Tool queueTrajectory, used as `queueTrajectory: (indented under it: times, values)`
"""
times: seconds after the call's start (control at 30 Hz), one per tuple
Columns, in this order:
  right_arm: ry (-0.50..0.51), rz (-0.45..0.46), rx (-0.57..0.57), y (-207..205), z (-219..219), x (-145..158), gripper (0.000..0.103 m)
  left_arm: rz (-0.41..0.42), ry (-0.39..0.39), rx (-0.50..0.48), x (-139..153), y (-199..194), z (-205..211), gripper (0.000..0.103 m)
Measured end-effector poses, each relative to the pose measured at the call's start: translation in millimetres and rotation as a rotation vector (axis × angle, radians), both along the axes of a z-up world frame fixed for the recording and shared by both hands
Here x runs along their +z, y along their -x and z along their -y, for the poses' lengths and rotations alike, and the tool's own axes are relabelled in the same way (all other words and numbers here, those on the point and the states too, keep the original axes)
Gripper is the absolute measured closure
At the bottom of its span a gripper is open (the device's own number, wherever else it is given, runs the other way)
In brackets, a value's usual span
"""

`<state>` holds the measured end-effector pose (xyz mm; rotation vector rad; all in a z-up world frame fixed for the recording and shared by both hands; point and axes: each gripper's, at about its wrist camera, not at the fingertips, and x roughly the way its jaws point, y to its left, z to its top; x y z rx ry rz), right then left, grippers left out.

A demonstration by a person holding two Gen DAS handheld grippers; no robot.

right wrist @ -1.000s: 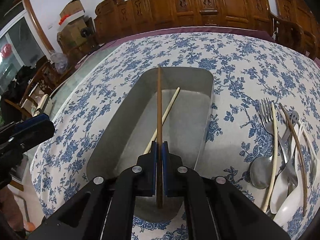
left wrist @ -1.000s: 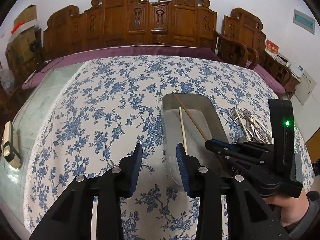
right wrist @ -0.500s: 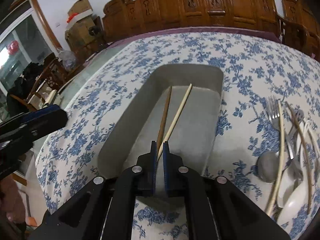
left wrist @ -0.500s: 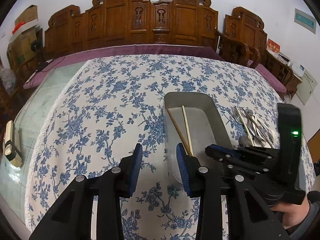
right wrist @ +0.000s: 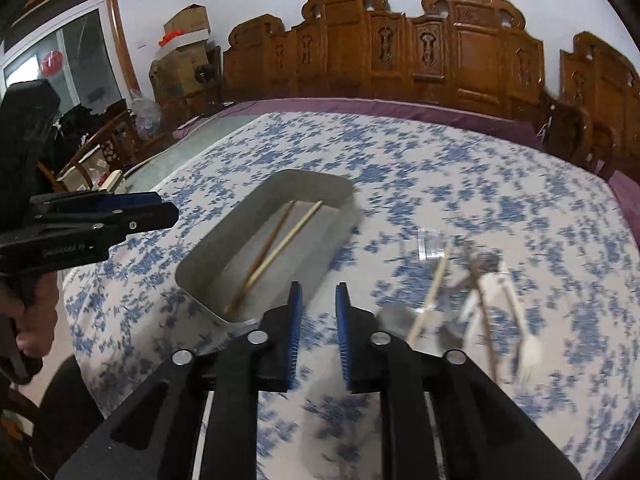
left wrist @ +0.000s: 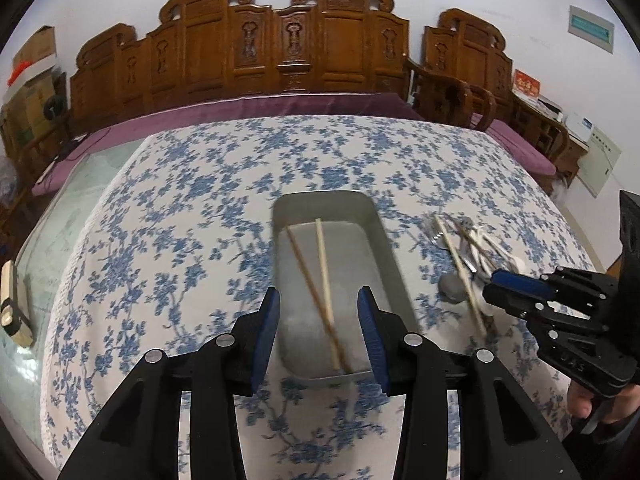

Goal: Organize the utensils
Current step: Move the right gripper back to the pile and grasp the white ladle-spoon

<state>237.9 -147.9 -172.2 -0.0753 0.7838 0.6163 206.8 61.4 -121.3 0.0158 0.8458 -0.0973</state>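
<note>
A grey metal tray [left wrist: 324, 197] lies lengthwise on the blue-flowered cloth. In it a dark chopstick [left wrist: 308, 280] and a pale chopstick [left wrist: 323, 268] lie side by side, crossing near the close end. My left gripper [left wrist: 319, 300] hovers over the tray's near end, its jaws opening and holding nothing. My right gripper [right wrist: 319, 292] is just right of the tray [right wrist: 308, 176], its jaws also opening, with nothing between them. To its right lies a blurred pile of utensils [right wrist: 472, 292]: forks, spoons and more chopsticks. The left wrist view shows the right gripper [left wrist: 494, 286] beside that pile [left wrist: 464, 256].
Carved wooden benches [left wrist: 280, 52] with purple cushions stand behind the table. Bare glass tabletop [left wrist: 60, 220] shows left of the cloth, with a small beige object [left wrist: 14, 308] at its edge. Cardboard boxes [right wrist: 184, 40] are stacked at the far left. A hand [left wrist: 580, 404] holds the right gripper.
The right gripper let go of the dark chopstick, which now lies in the tray, and pulled back to the right with parted jaws. The left gripper moved right over the tray and widened.
</note>
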Motion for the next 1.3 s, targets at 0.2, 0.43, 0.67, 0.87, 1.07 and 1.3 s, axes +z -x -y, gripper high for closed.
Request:
queueTrajectory:
  times: [0.2, 0.43, 0.67, 0.87, 1.07, 1.3]
  values:
    - [0.010, 0.023, -0.029, 1.6, 34.5, 2.9, 0.081, 0.002, 0.005, -0.043, 1.9, -2.4, 28.9, 0.064]
    - [0.018, 0.019, -0.116, -15.3, 88.1, -3.8, 0.076, -0.017, 0.017, -0.088, -6.3, -6.4, 63.4, 0.064]
    - [0.006, -0.027, -0.144, -24.7, 115.7, -27.1, 0.073, -0.058, 0.013, -0.131, -25.0, -9.6, 98.9, 0.064]
    - [-0.006, -0.104, -0.120, -27.4, 111.0, -52.0, 0.069, -0.084, 0.011, -0.150, -39.0, -11.7, 117.0, 0.064]
    - [-0.010, -0.156, -0.099, -32.1, 99.3, -69.2, 0.060, -0.100, 0.011, -0.157, -45.9, -9.6, 122.7, 0.064]
    - [-0.079, -0.236, -0.085, -36.9, 93.4, -83.5, 0.049, -0.111, 0.010, -0.159, -48.9, -6.1, 124.0, 0.064]
